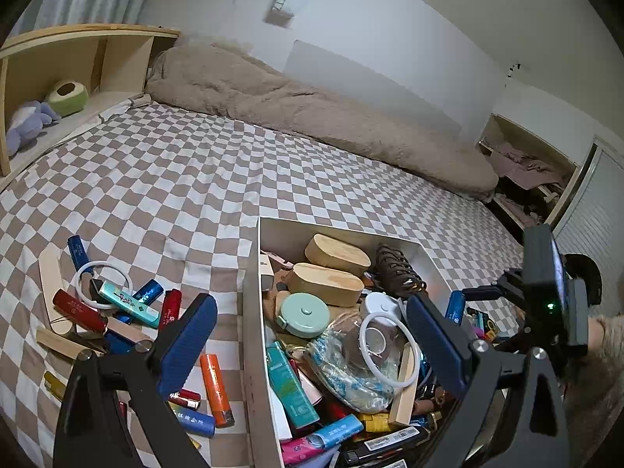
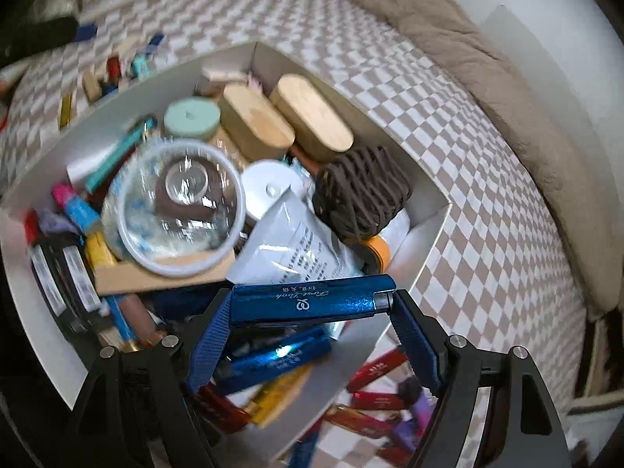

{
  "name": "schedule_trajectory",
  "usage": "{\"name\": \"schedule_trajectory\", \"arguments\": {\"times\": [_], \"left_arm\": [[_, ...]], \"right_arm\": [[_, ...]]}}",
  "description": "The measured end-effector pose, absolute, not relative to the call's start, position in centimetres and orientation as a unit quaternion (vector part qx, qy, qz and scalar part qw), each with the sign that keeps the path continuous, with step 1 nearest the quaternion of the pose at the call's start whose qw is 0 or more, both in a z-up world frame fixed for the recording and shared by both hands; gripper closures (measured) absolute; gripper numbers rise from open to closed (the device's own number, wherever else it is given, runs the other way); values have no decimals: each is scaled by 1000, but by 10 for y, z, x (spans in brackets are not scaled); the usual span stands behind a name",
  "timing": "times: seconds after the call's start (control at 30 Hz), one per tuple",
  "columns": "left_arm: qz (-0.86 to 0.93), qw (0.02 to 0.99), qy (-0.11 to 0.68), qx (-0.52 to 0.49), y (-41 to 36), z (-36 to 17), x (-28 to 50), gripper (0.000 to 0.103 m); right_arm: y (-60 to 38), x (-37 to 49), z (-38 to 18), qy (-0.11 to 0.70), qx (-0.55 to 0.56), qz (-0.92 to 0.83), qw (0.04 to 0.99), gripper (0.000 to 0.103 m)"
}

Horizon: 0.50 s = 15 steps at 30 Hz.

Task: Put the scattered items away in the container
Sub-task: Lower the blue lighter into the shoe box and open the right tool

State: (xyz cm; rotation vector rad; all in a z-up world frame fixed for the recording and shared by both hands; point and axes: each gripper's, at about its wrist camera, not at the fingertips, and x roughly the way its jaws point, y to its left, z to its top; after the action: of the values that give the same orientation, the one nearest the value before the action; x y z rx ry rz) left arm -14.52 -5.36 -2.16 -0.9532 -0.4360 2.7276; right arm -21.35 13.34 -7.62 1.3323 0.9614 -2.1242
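Blue metallic lighter [image 2: 312, 299] lies crosswise between the right gripper's [image 2: 312, 314] blue pads, clamped end to end; it hangs above the near right corner of the white container [image 2: 427, 230], over the heap inside; the right wrist view is motion-blurred. Container sits on the checkered bedspread [image 1: 187, 179], crowded: two wooden oval boxes [image 2: 286, 119], a mint round case [image 2: 191, 117], a clear plastic lid [image 2: 179, 202], a brown cord bundle [image 2: 360, 191], a white printed pouch [image 2: 296, 249], more lighters at the near wall. Left gripper [image 1: 308, 335] hovers over the container's left wall, jaws wide apart, nothing between them. Outside the left wall, scattered on the bedspread: an orange lighter [image 1: 216, 390], red and blue lighters, a teal one [image 1: 128, 304], a white ring [image 1: 103, 284], wooden sticks. Beige blanket [image 1: 312, 117] along the bed's far edge.
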Motion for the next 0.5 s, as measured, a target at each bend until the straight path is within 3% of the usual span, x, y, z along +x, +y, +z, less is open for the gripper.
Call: {"name": "schedule_trajectory", "arguments": {"times": [0.2, 0.3, 0.5], "left_arm": [[925, 118, -157, -327, -55, -24, -148, 4], [925, 113, -154, -328, -56, -26, -148, 4], [926, 110, -151, -329, -56, -27, -148, 4]], "right_arm": [[126, -217, -88, 409, 497, -730, 228, 21], [125, -215, -88, 429, 490, -728, 215, 4], [123, -209, -84, 446, 478, -729, 203, 4]]}}
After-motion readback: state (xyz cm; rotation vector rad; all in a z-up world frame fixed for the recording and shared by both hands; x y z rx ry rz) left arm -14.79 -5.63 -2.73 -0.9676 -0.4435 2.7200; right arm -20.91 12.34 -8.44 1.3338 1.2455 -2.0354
